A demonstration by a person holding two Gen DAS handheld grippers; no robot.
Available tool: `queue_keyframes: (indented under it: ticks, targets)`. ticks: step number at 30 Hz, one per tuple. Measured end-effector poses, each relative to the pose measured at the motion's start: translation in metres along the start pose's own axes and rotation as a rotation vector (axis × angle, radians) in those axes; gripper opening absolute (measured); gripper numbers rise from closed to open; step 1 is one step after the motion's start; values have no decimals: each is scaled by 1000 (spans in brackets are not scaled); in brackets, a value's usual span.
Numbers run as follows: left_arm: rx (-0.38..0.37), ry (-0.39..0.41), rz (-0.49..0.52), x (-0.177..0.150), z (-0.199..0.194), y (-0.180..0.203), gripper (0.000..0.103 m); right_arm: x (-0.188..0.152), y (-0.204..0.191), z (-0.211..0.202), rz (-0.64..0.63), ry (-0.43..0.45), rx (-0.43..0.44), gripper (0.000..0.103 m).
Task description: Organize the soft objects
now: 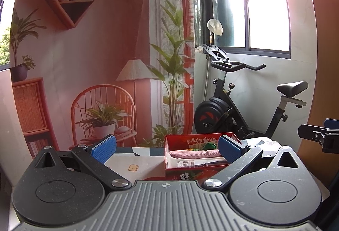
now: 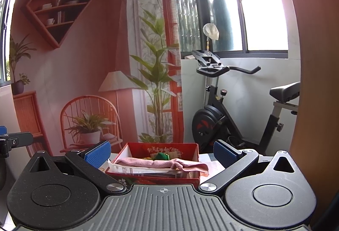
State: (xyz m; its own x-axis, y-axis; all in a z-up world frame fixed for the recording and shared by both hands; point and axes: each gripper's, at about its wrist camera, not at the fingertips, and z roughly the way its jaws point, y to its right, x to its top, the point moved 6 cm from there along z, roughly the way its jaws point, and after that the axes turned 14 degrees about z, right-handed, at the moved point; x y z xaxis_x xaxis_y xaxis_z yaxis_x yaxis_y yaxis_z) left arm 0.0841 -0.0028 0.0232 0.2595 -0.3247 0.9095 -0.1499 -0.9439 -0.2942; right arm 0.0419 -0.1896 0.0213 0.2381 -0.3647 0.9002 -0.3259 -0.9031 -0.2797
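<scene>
Standing by an exercise bike (image 2: 237, 108), table (image 1: 131, 159) bears red box (image 2: 169, 149).

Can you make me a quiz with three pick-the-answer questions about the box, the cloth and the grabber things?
1. Where is the pink cloth?
A. In the red box
B. On the exercise bike seat
C. Hanging on the window

2. What colour are the pads on the gripper fingers?
A. Yellow
B. Blue
C. White

3. How are the right gripper and left gripper right now?
A. Both open and empty
B. Both shut on the cloth
C. One is holding the box

Answers:
1. A, the cloth lies across the top of the red box, one end drooping over its side.
2. B, both views show blue textured pads.
3. A, each view shows the fingers spread wide with nothing between them.
</scene>
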Motion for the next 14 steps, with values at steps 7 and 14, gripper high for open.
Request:
queue_keyframes:
  ticks: [7,14]
  targets:
    - [-2,-4,-3,-1,0,1,103,0,6,1,-4,-3,-2,103]
    - [-2,2,-2,-1,0,0,103,-2,7,1,-5,-5,-1,103]
